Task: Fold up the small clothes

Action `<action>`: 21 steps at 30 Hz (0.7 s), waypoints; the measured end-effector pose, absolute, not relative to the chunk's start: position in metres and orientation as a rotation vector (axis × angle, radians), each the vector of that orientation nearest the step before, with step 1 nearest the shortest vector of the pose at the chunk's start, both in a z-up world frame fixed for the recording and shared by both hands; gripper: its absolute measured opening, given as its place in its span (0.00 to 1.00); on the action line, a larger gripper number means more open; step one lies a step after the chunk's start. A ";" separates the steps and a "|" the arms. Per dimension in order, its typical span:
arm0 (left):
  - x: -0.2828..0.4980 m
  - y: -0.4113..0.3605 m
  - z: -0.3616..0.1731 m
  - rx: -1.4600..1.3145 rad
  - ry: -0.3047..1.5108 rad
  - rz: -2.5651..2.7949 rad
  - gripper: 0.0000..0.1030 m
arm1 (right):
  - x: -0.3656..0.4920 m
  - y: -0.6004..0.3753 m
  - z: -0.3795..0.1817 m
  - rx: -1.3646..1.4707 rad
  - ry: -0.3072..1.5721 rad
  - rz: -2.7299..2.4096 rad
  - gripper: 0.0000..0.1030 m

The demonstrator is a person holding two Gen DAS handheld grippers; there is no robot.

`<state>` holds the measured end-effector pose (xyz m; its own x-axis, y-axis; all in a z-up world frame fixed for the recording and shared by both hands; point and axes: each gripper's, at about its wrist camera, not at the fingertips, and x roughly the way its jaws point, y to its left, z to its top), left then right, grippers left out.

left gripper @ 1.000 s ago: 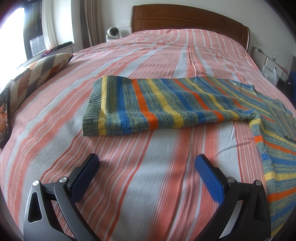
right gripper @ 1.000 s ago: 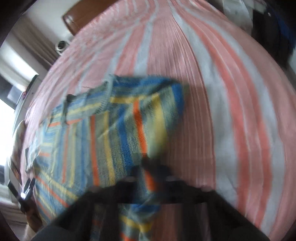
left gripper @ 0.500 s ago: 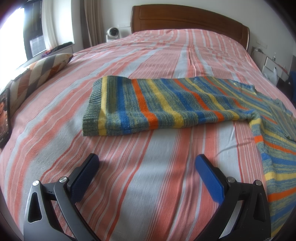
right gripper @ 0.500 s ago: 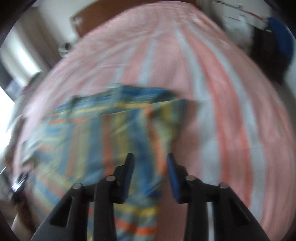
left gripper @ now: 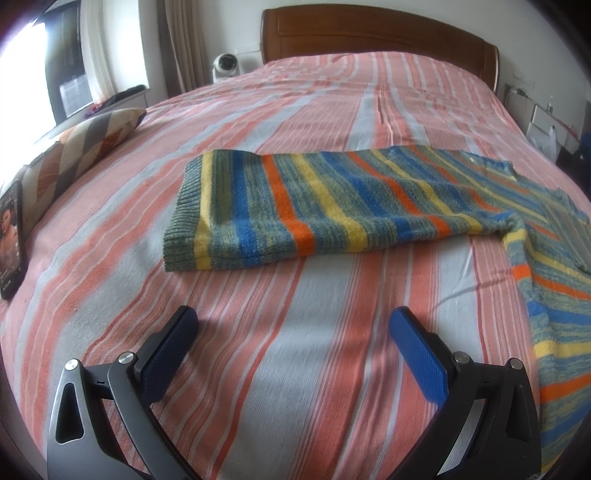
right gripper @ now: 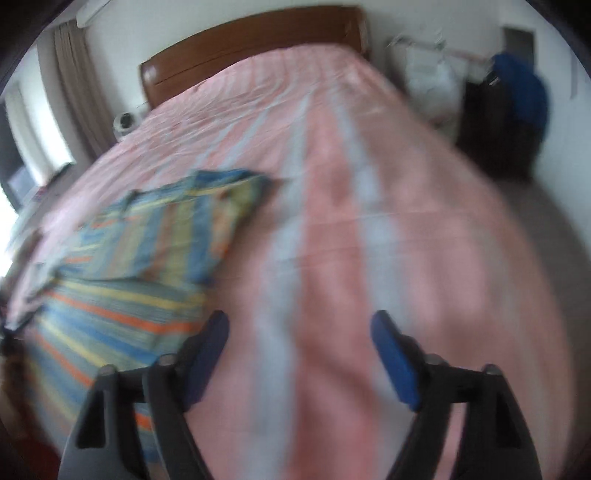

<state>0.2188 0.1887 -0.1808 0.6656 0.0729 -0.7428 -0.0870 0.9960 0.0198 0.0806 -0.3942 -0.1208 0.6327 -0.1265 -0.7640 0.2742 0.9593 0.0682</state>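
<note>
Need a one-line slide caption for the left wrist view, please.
Open left hand-held gripper hovers over the striped bedspread, facing a partly folded striped sweater.

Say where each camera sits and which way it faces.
Left wrist: on the left gripper, low over the bed, facing the headboard; open fingers frame the striped sweater.
Right wrist: on the right gripper, blurred, angled toward the headboard; open, sweater at left.
Shared: sweater, bed, headboard.
</note>
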 end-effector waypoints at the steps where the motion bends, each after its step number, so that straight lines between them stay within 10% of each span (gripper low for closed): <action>1: 0.219 0.188 -0.181 -0.020 0.843 0.088 1.00 | 0.075 -0.403 -0.129 0.202 0.859 -0.261 0.79; 21: 0.218 0.191 -0.183 -0.038 0.834 0.079 1.00 | 0.035 -0.441 -0.166 0.347 0.719 -0.239 0.88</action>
<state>0.2178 0.1910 -0.1835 0.6690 0.0553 -0.7412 -0.0850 0.9964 -0.0023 0.0349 -0.4405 -0.1662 0.7293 -0.0945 -0.6776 0.3296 0.9164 0.2269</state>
